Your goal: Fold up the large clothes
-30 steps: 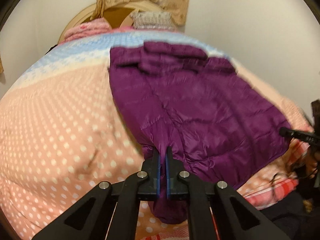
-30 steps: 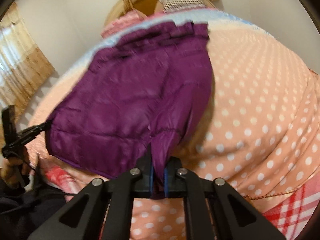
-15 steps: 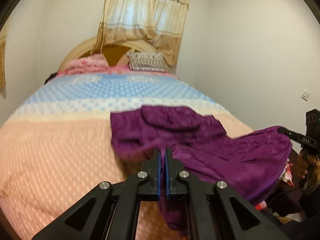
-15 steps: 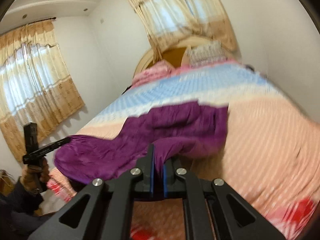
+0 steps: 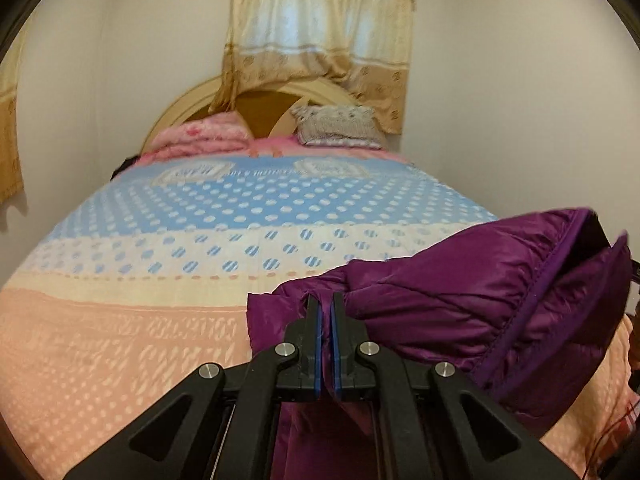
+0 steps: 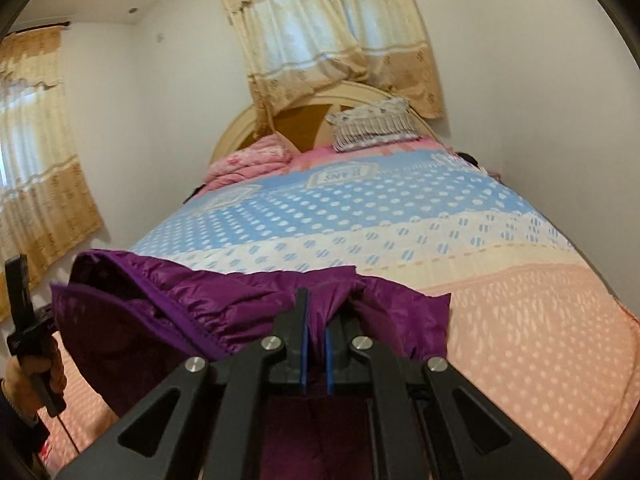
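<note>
A purple quilted jacket (image 5: 472, 304) hangs lifted above the bed, stretched between both grippers. My left gripper (image 5: 325, 308) is shut on one edge of it, fabric pinched between the blue pads. In the right wrist view the jacket (image 6: 224, 308) bulges to the left with its dark lining open. My right gripper (image 6: 316, 304) is shut on the other edge. The left gripper's handle (image 6: 24, 320), held in a hand, shows at the far left of that view. The jacket's lower part hangs out of sight below the fingers.
The bed (image 5: 120, 312) has a peach, cream and blue dotted cover. A pink folded blanket (image 5: 200, 136) and a grey pillow (image 5: 340, 128) lie at the headboard. Walls close in on both sides, with a curtained window (image 6: 332, 36) behind.
Both grippers have lifted the jacket off the bed and tilted up from looking down at the cover to looking along the bed. The jacket now hangs bunched between them.
</note>
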Motion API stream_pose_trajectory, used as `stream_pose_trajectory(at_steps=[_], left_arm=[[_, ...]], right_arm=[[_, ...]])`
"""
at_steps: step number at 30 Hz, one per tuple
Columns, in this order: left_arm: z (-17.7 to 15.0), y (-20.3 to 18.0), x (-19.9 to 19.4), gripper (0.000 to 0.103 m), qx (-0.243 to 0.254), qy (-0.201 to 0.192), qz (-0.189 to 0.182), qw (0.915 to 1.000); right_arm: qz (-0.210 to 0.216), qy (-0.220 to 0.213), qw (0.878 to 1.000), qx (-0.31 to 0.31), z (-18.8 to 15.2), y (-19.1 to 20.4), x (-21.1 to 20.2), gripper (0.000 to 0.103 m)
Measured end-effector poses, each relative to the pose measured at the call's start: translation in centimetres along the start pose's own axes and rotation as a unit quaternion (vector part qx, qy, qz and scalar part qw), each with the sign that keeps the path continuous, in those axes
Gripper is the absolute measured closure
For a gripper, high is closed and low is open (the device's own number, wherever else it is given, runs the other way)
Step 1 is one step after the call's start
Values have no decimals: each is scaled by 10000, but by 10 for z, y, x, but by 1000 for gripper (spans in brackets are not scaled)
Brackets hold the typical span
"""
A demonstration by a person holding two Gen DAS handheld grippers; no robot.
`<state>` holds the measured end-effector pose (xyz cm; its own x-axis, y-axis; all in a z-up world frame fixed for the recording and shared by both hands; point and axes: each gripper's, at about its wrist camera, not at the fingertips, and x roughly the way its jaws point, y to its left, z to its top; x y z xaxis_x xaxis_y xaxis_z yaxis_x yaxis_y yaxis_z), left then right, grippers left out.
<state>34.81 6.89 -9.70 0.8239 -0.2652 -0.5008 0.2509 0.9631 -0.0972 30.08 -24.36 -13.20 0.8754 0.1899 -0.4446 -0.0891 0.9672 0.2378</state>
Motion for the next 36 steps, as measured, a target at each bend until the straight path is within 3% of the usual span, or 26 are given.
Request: stream_pose_trajectory(at_steps=[4, 7, 9, 10, 11, 12, 14, 16, 18, 20, 21, 24, 26, 30, 33, 36], left_arm=[[2, 13, 34, 96, -424, 232, -41, 9988], [8, 20, 48, 78, -608, 193, 406, 9971], [9, 27, 48, 26, -829, 36, 557, 9950], [9, 30, 49, 18, -951, -35, 700, 9930], [8, 32, 50, 16, -1024, -97, 870, 9909], [7, 32, 53, 16, -996, -70, 888, 9910], [5, 23, 61, 16, -822, 75, 980, 9918], [3, 11, 65, 16, -596, 128, 1129, 9917], [-2, -4, 68, 16, -292, 163, 1302, 9909], [-6, -18, 74, 16, -82, 257, 1436, 9893], [-6, -22, 77, 16, -3, 283, 1460, 9889], [-8, -43, 73, 16, 191, 99, 1451, 9892], [-11, -61, 76, 16, 427, 66, 1262, 9911], [-18, -81, 105, 15, 974, 181, 1237, 9874], [-19, -70, 130, 15, 818, 360, 1417, 9859], [-21, -41, 155, 16, 226, 740, 1572, 9845]], right_arm=[[-157, 134, 9998, 55, 6, -8, 33, 95], [-244, 207, 9994, 88, 12, -13, 61, 95], [-220, 242, 9992, 247, 19, -18, 80, 92], [-186, 273, 9990, 306, 21, -20, 87, 90], [-260, 286, 9988, 308, 23, -20, 98, 87], [-350, 311, 9984, 303, 24, -19, 106, 77], [-284, 434, 9978, 419, 23, -20, 119, 64], [-511, 432, 9970, 376, 20, -16, 123, 52], [-576, 317, 9973, 342, 17, -14, 121, 24], [-904, 124, 9957, 138, 13, -6, 113, 14], [-1068, 89, 9942, -28, 12, 0, 109, 14], [-1049, 12, 9942, -239, 8, 17, 93, 14], [-812, 199, 9951, -532, -1, 39, 96, 14], [-536, 865, 9869, -1255, -21, 74, 131, 15], [-737, 1109, 9847, -1122, -23, 63, 159, 15], [-974, 1223, 9837, -890, -24, 42, 178, 15]])
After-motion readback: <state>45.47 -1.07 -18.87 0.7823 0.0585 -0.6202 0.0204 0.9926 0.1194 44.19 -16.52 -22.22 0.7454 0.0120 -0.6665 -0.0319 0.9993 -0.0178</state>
